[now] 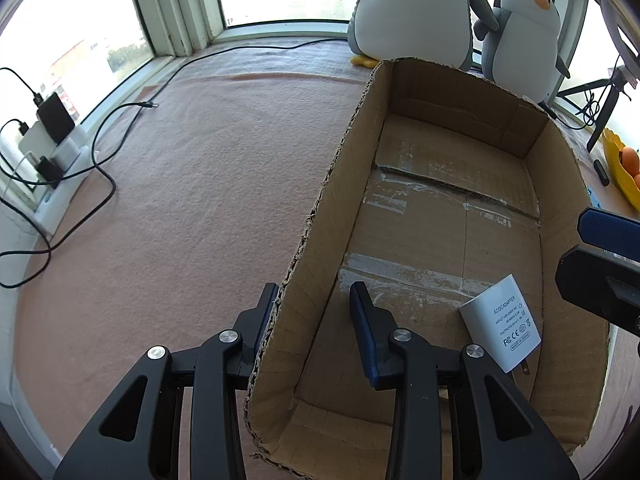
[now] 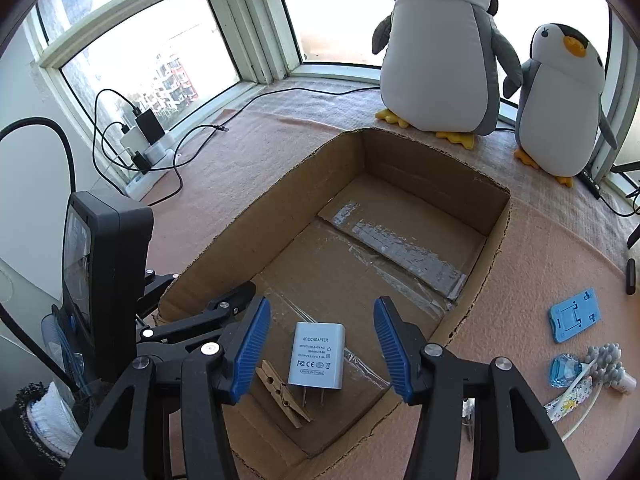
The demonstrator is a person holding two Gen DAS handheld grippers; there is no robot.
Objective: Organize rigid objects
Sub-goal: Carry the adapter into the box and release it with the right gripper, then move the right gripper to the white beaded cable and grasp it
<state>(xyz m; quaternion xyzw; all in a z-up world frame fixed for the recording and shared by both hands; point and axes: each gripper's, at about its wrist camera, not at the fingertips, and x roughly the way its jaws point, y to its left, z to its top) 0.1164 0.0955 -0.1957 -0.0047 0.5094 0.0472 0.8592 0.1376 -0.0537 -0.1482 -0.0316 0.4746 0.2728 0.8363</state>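
Cardboard fills the near ground: the left gripper pinches the ragged side wall of the open box, one finger outside and one inside, steadying it. Over the box's near end the right gripper hangs with its jaws spread and nothing between the pads, the white adapter lying flat on the box floor right below it, prongs toward the camera, apart from both pads. A wooden clothespin lies just beside the adapter on its left (nearly touching its prongs). The adapter's face reads "AC/DC ADAPTER", with FC and CE marks and "MADE IN CHINA"; the finer rating lines are too small to trust. Outside the box on the right wait a blue stand, a small blue bottle and other oddments, likely the next things to sort. Farther off stand two plush penguins against the window. The risk, as I judge it: if the left grip tugs on the torn wall the box could skew or tip, sliding its contents, and a careless withdrawal could nudge the adapter.
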